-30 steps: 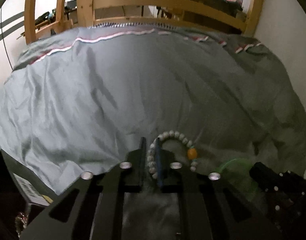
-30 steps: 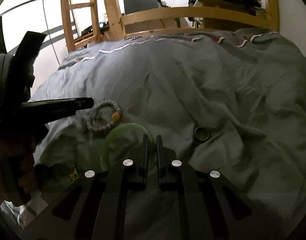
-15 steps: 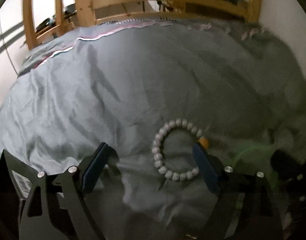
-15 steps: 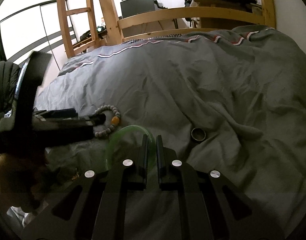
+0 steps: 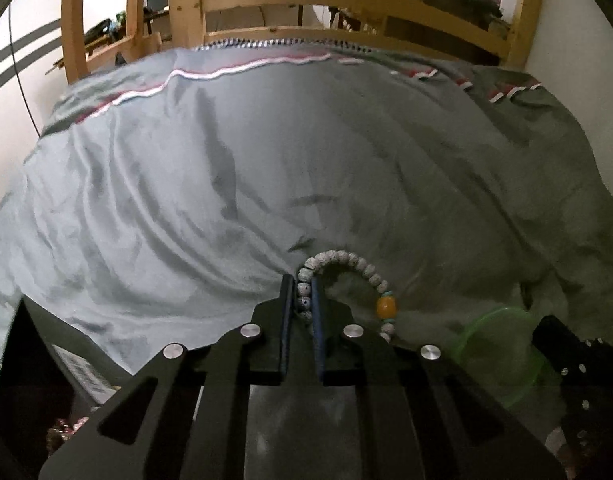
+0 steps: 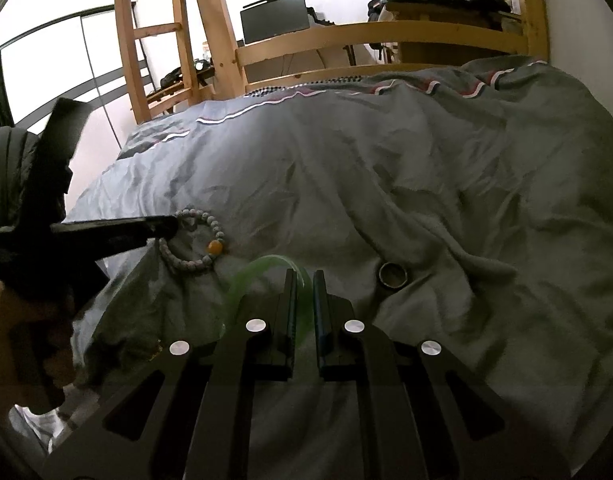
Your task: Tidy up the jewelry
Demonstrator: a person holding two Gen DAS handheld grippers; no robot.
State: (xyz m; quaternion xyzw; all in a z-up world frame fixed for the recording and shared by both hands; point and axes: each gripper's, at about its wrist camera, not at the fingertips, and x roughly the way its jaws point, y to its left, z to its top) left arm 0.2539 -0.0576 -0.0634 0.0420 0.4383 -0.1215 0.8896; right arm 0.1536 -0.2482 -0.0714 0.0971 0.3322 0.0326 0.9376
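A bracelet of pale beads with one amber bead (image 5: 348,264) lies on the grey duvet (image 5: 266,168). My left gripper (image 5: 305,292) is shut on the bracelet's left side. The bracelet also shows in the right wrist view (image 6: 198,256), with the left gripper (image 6: 162,226) at its far edge. A translucent green bangle (image 6: 262,270) sits in my right gripper (image 6: 305,280), which is shut on its rim. The bangle also shows in the left wrist view (image 5: 502,356). A dark metal ring (image 6: 393,275) lies on the duvet right of the right gripper.
A dark box with a white label (image 5: 66,364) stands at the lower left, with small jewelry (image 5: 62,436) inside. A wooden bed rail (image 5: 346,4) and ladder (image 6: 154,36) stand beyond the duvet. A wall (image 6: 586,20) runs on the right.
My left gripper was shut on the bead bracelet, opened wide around it half a second ago, and is now shut on its left side again. The right gripper stayed shut on the green bangle.
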